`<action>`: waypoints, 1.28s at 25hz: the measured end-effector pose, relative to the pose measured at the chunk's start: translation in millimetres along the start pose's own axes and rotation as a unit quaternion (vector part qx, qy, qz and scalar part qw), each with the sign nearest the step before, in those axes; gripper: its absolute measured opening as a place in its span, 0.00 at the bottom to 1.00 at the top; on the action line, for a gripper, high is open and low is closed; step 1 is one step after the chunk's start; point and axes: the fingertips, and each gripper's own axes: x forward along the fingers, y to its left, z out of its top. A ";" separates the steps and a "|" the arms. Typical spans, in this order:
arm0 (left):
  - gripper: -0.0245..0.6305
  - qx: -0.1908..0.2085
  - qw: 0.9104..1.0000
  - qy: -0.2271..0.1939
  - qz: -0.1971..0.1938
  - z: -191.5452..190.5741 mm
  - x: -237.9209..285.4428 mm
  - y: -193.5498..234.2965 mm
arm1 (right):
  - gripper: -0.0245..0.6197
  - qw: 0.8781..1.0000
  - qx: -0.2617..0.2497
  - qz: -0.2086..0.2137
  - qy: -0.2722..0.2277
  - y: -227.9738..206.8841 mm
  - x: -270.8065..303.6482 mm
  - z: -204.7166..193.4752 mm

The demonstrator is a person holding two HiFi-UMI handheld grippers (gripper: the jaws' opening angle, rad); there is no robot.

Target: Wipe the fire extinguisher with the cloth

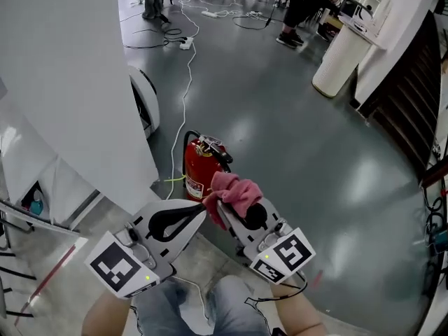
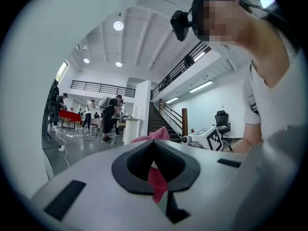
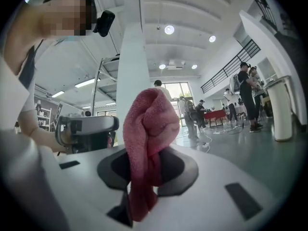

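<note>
Pinching one pink cloth (image 1: 235, 192) between them, both hand-held grippers sit low in the head view. The left hand-held gripper (image 2: 154, 146) has its jaws closed together, with a small corner of the cloth caught in the gap and hanging below. The right hand-held gripper (image 3: 144, 160) is clamped on the main bunch, which stands up in a thick wad above its jaws and trails a strip down between them. The two sets of tips are just beside each other, left at 9 o'clock of right.

The red fire extinguisher (image 1: 198, 168) stands upright on the grey floor (image 1: 280, 145), at 11 o'clock of the cloth, with its black hose looping over the top. The cloth overlaps its lower right edge from this angle; contact cannot be told. A white cable (image 1: 186, 82) runs off along the floor toward 12 o'clock. A white pillar (image 1: 77, 82) rises at 10 o'clock, a pale round bin (image 1: 339, 61) stands at 2 o'clock, and people (image 1: 302, 5) stand far off at 12.
</note>
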 end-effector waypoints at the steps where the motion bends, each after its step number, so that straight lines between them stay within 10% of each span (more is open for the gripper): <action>1: 0.05 0.002 1.000 0.003 -0.007 -17.3 3.1 4.9 | 0.19 1.000 -0.004 -0.002 -0.003 -6.5 4.7 -18.1; 12: 0.05 0.060 0.998 0.011 -0.031 -216.0 28.2 38.6 | 0.19 0.994 -0.081 0.005 -0.070 -60.1 43.7 -197.2; 19: 0.05 0.036 0.999 -0.006 -0.019 -262.7 32.8 31.3 | 0.19 0.987 -0.148 -0.025 -0.051 -87.2 52.7 -234.6; 24: 0.05 0.033 0.999 -0.011 0.002 -260.5 29.2 40.1 | 0.19 0.934 -0.332 -0.105 -0.087 -93.7 70.2 -194.5; 32: 0.05 0.038 0.999 -0.023 0.022 -262.0 11.9 42.3 | 0.19 0.894 -0.429 -0.127 -0.006 -85.5 85.4 -310.5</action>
